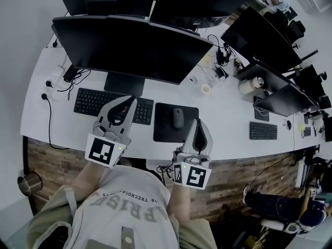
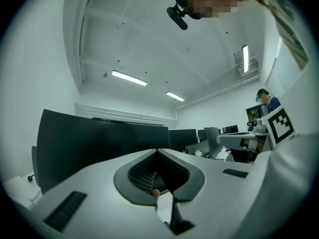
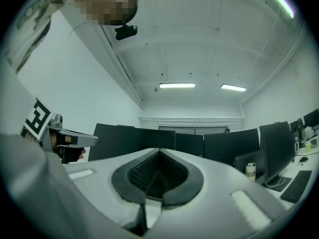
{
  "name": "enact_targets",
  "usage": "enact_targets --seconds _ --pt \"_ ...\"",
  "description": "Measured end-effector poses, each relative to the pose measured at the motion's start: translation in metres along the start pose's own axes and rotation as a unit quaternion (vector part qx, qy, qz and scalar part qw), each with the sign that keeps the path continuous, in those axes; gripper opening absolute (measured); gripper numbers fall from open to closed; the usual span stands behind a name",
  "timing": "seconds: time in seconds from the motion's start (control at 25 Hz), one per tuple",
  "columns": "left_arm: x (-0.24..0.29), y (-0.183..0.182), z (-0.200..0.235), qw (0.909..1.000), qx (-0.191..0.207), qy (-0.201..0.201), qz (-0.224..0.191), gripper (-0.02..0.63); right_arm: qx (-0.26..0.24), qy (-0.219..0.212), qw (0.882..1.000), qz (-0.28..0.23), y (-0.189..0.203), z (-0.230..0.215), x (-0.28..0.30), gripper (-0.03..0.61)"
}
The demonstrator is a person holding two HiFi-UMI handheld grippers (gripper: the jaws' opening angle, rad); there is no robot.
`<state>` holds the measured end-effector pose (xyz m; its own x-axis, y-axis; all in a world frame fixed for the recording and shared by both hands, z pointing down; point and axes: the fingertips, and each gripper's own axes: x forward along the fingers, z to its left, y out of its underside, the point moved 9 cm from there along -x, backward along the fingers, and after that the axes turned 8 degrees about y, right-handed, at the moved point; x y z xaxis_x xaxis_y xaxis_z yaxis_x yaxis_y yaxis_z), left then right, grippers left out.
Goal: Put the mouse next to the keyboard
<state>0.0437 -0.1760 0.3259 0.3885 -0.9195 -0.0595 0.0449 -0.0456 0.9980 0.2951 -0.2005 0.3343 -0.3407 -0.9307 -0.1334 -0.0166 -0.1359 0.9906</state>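
Observation:
In the head view a grey mouse (image 1: 178, 117) lies on a black mouse pad (image 1: 166, 131), to the right of a black keyboard (image 1: 93, 101) on the white desk. My left gripper (image 1: 127, 102) is held over the keyboard's right part, jaws shut and empty. To the right of the mouse, over the pad's right edge, my right gripper (image 1: 197, 123) is also shut with nothing in it. Both gripper views point up at the ceiling and monitors; the left gripper (image 2: 158, 151) and the right gripper (image 3: 158, 151) each show closed jaws.
Large dark monitors (image 1: 135, 45) stand behind the keyboard. A second keyboard (image 1: 263, 130), a white cup (image 1: 206, 88) and cables lie to the right. The desk's wooden front edge (image 1: 57, 154) is close to the person's body. A metal cup (image 1: 28, 181) sits low at the left.

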Motion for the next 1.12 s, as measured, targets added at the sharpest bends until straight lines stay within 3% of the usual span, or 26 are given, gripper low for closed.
enact_targets --seconds 0.28,0.52,1.12 --pt "-0.004 -0.005 0.001 1.0 0.001 -0.006 -0.006 0.011 -0.002 -0.006 1.0 -0.023 -0.014 0.0 -0.001 0.002" --pt "-0.004 -0.006 -0.001 0.9999 0.005 -0.008 -0.009 0.011 -0.02 0.038 0.999 -0.025 -0.013 -0.009 -0.002 0.0" --pt "0.001 -0.006 -0.006 0.9998 0.011 -0.012 -0.01 0.011 -0.028 0.025 0.999 -0.032 -0.02 -0.016 0.002 0.0"
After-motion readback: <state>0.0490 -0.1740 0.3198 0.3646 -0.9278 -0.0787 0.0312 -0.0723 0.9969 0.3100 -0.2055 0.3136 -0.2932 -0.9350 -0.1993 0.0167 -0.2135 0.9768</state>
